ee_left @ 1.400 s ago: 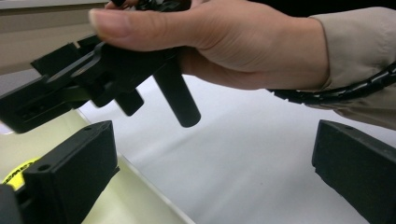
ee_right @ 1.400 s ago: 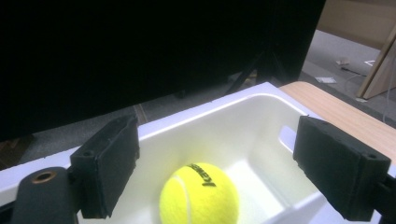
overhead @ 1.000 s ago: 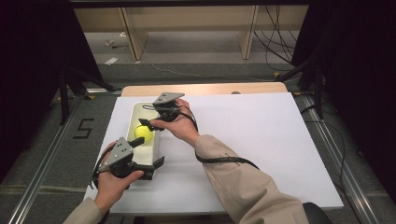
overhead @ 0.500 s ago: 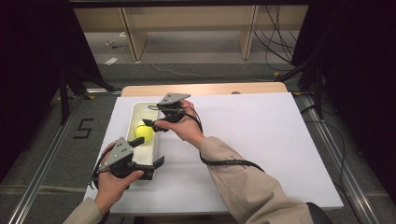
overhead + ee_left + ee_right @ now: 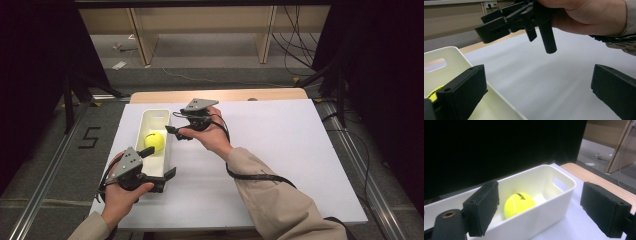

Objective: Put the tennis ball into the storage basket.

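One tennis ball [image 5: 154, 141] lies inside the white bin [image 5: 159, 116] on the table's left. Your right gripper [image 5: 176, 131] hovers just beside the bin's right wall — jaws spread, empty. Your left gripper [image 5: 161, 167] straddles the bin's near right wall, jaws wide apart.

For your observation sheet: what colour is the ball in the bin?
The ball is bright yellow with a dark marking, clearest in the right gripper view.

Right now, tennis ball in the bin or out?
In. The tennis ball rests on the floor of the white bin; the right gripper hangs open beside it, empty.
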A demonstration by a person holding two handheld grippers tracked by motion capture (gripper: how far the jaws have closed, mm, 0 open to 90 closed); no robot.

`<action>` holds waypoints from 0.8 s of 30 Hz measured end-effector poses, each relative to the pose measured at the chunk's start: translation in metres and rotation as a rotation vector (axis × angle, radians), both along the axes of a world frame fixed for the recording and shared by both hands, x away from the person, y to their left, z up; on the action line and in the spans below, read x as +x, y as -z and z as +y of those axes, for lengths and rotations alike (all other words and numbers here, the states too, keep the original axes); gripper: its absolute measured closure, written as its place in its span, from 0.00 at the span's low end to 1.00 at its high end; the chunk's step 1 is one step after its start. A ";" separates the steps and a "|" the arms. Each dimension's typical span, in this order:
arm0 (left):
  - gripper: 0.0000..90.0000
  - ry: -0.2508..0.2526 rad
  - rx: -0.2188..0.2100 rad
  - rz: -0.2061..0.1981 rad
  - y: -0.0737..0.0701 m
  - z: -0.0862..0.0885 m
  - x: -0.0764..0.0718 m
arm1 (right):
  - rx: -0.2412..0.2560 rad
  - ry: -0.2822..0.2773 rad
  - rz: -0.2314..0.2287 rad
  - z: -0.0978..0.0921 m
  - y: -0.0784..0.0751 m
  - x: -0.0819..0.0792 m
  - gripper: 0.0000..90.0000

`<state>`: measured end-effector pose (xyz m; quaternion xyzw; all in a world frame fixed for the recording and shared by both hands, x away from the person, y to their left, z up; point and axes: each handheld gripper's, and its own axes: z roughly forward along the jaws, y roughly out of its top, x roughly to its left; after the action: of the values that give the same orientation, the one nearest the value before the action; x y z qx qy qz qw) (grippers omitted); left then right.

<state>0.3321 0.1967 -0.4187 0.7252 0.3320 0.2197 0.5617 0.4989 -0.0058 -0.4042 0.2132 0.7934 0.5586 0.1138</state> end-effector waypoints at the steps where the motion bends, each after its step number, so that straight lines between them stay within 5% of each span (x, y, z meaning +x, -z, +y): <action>1: 0.00 -0.002 -0.001 0.001 0.000 0.000 0.000 | 0.001 0.005 -0.002 -0.003 0.000 0.000 0.18; 24: 0.00 -0.009 0.007 -0.002 0.001 0.001 0.001 | -0.003 0.102 -0.009 -0.076 0.002 -0.007 0.18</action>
<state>0.3328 0.1978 -0.4194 0.7253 0.3339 0.2243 0.5587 0.4921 -0.0819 -0.4060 0.2505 0.7818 0.5521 0.1459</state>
